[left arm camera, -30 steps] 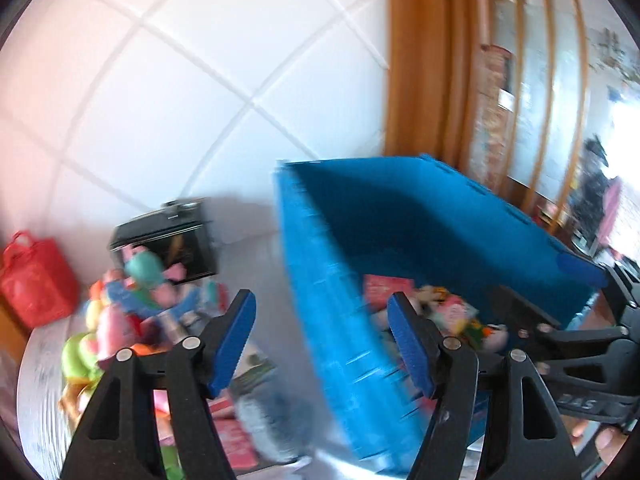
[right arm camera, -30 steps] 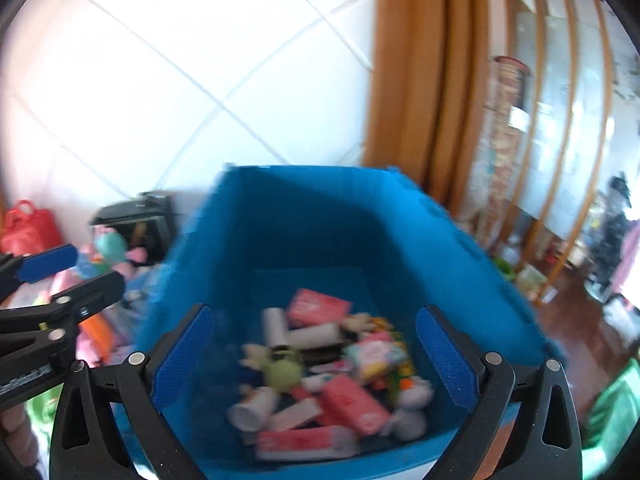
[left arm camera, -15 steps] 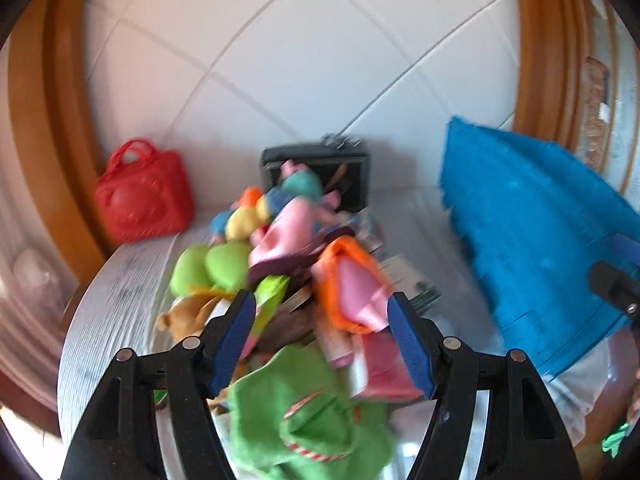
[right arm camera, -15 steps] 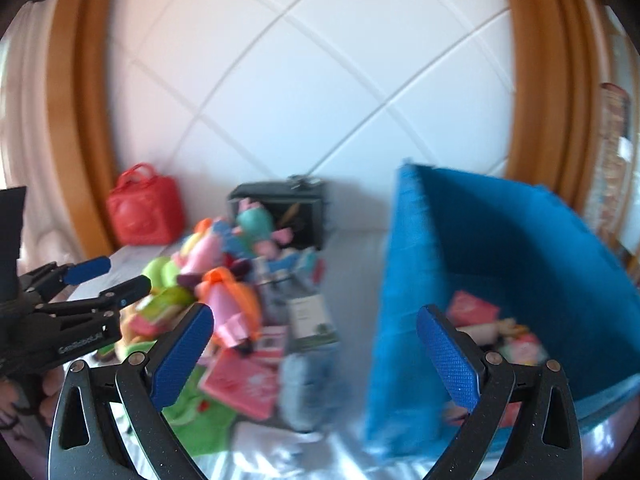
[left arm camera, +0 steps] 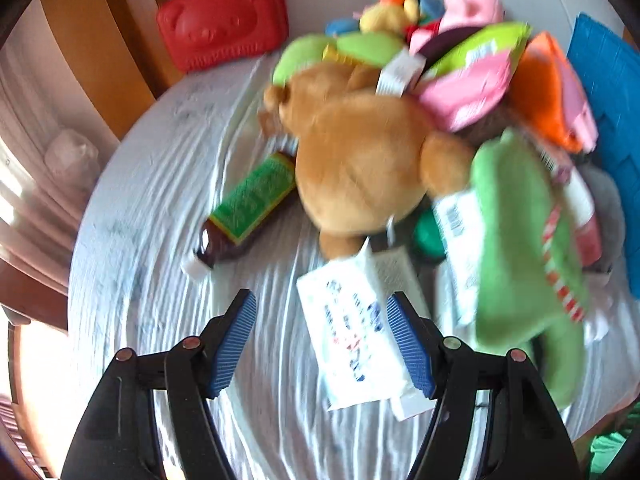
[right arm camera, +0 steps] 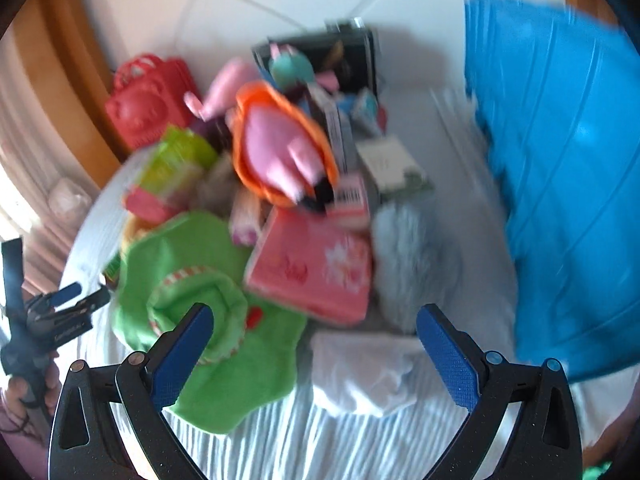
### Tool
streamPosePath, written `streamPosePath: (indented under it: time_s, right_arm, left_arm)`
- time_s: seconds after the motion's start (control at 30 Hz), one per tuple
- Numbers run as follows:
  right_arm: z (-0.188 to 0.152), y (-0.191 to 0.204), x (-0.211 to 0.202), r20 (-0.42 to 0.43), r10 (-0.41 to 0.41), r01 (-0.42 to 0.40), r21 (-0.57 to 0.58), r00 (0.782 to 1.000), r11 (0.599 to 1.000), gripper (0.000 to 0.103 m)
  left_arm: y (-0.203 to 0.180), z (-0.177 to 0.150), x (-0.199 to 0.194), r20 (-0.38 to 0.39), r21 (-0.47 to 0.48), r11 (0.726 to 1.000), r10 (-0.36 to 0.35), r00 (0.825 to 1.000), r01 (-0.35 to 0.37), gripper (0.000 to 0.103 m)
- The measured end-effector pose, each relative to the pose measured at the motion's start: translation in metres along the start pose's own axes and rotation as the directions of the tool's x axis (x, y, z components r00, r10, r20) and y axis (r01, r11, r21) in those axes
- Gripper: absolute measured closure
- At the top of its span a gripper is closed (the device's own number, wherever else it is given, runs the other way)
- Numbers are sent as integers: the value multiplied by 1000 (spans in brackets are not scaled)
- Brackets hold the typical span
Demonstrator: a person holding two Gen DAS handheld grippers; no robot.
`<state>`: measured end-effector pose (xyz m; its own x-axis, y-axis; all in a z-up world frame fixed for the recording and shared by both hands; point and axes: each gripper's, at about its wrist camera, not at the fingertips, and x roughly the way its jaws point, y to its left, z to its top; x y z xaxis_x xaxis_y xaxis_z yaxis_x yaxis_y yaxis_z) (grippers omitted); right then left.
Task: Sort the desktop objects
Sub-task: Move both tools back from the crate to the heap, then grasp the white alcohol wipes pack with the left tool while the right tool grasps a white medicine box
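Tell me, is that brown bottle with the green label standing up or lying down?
Lying down. The bottle rests on its side on the white tablecloth, its white cap toward the camera and its far end against the brown teddy bear.

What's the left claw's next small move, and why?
Probably ease down and nudge right to centre on the white packet. The left claw is open and empty, and the packet lies loose on the cloth at the pile's near edge, close to one pad.
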<state>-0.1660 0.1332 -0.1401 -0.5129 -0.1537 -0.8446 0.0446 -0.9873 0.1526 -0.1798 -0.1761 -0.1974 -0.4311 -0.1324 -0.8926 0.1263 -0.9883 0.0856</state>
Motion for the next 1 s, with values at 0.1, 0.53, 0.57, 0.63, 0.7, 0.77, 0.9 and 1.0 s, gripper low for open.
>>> streamPosePath:
  time_s: [0.1,0.53,0.57,0.63,0.7,0.77,0.9,1.0]
  right_arm:
    - [-14,-1,19,-52,-34,35,12,998,999,0]
    - [-41,-4,60,-165,-103,111,39,981,993,0]
    - [-41,-5,61,-170,-102,110,43,980,993,0]
    - [-44,-7,61,-178,-95,106,53,979,993,0]
    - [-48,-7,60,-182,-76,89,62,980,994,0]
    - [-50,-5,56,-173,-63,76,70,983,995,0]
    - [-48,7,27,-93,-25,33,85,995,996,3]
    - [-38,30,2,-14,3,-3,42,1000,999,18]
  left_arm:
    - [6,-16,21,-68,-2,999,-33,997,33,35]
    - [2,-8,49,-49,-19,995,-98,994,97,35]
    - [5,-8,50,-49,-26,994,-105,993,104,35]
    - [13,-9,53,-52,-34,993,-110,993,109,35]
    - [20,-10,56,-60,-31,997,-73,996,71,35]
    - [31,-8,55,-81,-59,995,-86,993,82,35]
    - [31,-1,46,-73,-104,973,-215,974,207,35]
    - [12,-1,53,-97,-35,975,-222,970,220,35]
